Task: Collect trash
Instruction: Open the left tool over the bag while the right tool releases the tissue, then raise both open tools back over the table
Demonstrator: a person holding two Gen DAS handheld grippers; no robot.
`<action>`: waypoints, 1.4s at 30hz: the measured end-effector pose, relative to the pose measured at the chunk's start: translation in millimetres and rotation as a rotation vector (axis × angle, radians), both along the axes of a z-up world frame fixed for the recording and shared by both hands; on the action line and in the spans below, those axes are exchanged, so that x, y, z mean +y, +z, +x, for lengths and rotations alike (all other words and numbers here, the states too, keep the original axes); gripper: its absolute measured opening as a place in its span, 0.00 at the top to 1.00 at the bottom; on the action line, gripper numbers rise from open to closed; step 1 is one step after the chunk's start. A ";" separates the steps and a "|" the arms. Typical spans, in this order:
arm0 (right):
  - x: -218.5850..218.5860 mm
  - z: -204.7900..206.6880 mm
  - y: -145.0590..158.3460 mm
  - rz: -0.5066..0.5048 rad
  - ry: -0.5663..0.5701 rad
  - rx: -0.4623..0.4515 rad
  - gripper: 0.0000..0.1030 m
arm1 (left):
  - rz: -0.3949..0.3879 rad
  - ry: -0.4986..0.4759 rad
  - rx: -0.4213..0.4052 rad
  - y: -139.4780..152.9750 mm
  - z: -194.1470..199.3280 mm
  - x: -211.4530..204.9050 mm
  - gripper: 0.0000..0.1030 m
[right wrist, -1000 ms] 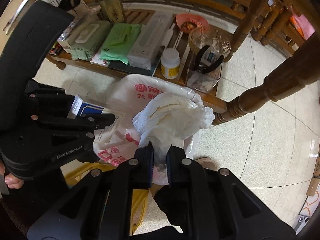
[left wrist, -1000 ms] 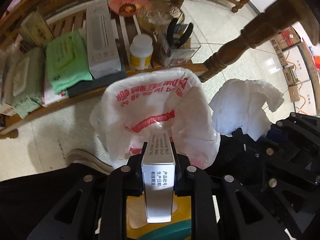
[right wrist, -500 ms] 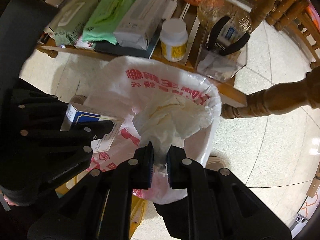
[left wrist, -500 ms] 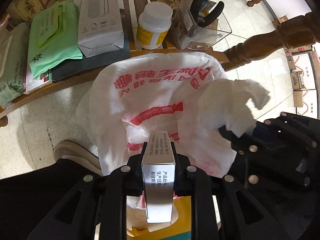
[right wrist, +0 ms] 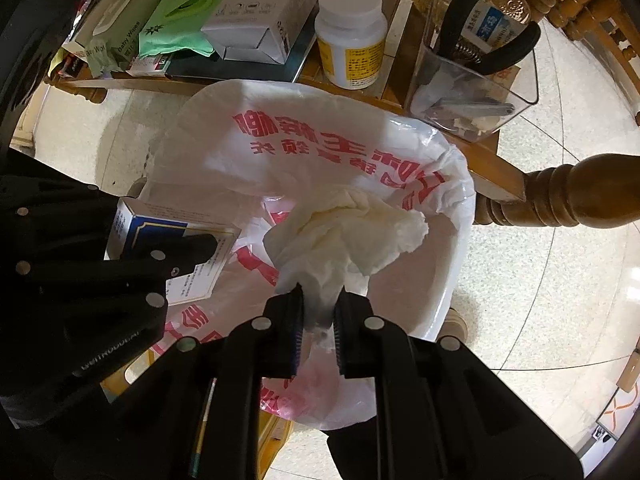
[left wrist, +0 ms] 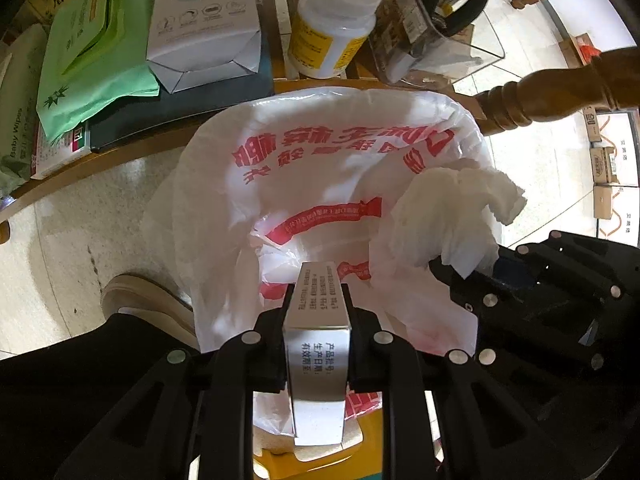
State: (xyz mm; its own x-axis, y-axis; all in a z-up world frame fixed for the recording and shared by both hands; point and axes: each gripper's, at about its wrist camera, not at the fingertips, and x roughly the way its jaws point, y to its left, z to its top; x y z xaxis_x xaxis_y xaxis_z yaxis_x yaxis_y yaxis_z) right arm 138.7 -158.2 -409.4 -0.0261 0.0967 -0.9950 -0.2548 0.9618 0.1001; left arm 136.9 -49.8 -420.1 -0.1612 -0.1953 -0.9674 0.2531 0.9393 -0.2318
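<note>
Both claws are loaded over the white plastic bag with red print [left wrist: 332, 184]. The left gripper [left wrist: 316, 300] is clamped on a small white cardboard box [left wrist: 318, 344], and the right gripper [right wrist: 318, 308] pinches a crumpled white tissue [right wrist: 344, 236]. Risk: that floppy tissue overhangs the bag's right rim, so it'd probably snag there or drop outside on release.

A low wooden slatted shelf [left wrist: 132, 148] carries a clutter of goods. A green wipes packet [left wrist: 92, 52] lies on a dark flat book or pad [left wrist: 180, 108], beside a long white carton [left wrist: 204, 24] with its end flap open. Right of the carton stands a white pill bottle [right wrist: 352, 36] with a yellow label and white cap. Next to it, a clear plastic holder [right wrist: 476, 92] contains black-handled pliers [right wrist: 488, 36]. A turned wooden leg [right wrist: 560, 196] crosses above the pale tiled floor [right wrist: 540, 300]. A beige shoe [left wrist: 148, 304] rests on the floor.
</note>
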 end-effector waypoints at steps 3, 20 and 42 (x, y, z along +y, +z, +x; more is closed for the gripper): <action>1.6 1.4 -2.0 0.005 0.004 0.003 0.88 | 0.007 0.002 -0.003 -1.9 0.6 1.1 0.80; -10.5 7.4 7.8 -0.008 -0.027 -0.042 0.62 | 0.091 -0.031 -0.061 5.3 3.2 -2.4 0.61; -14.0 -46.9 101.5 0.022 -0.073 -0.232 0.39 | 0.096 -0.028 -0.189 76.4 -27.0 17.2 0.24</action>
State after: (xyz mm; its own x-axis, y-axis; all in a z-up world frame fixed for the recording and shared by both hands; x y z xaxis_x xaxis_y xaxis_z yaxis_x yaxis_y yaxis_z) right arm 91.7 -172.2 -307.9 0.2108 0.1118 -0.9711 -0.2029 0.9768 0.0684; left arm 109.9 -32.6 -343.7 0.0208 -0.0988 -0.9949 0.3099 0.9467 -0.0875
